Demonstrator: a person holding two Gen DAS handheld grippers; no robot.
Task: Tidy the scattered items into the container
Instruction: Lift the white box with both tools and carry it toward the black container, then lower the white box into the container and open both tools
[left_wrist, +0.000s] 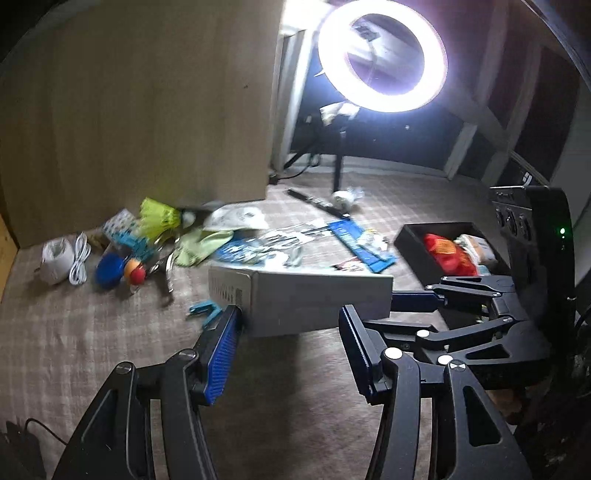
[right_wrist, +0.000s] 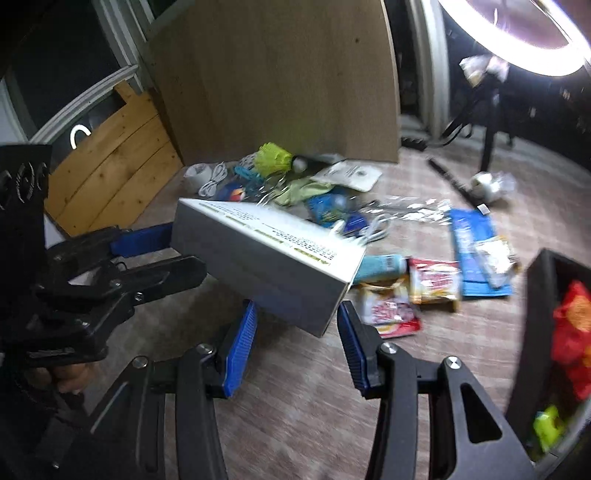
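Observation:
A long white box (left_wrist: 310, 299) (right_wrist: 266, 254) is held off the floor between both grippers. My left gripper (left_wrist: 290, 328) has its jaws wide apart around one end of the box, the left pad touching it. My right gripper (right_wrist: 297, 321) has its jaws wide apart around the other end; it shows in the left wrist view (left_wrist: 424, 301), and the left one shows in the right wrist view (right_wrist: 155, 251). A black container (left_wrist: 447, 254) (right_wrist: 546, 332) with red packets stands to the right. Scattered items lie beyond: snack packets (right_wrist: 413, 295), a blue packet (right_wrist: 476, 251), a yellow-green shuttlecock (left_wrist: 159, 219).
A wooden board (left_wrist: 147, 110) stands behind the clutter. A bright ring light (left_wrist: 382, 55) on a tripod stands at the back. A white cable (left_wrist: 79, 262), a tape roll (left_wrist: 55, 258), a blue cup (left_wrist: 109, 271) and a ball (left_wrist: 135, 271) lie at the left on the carpet.

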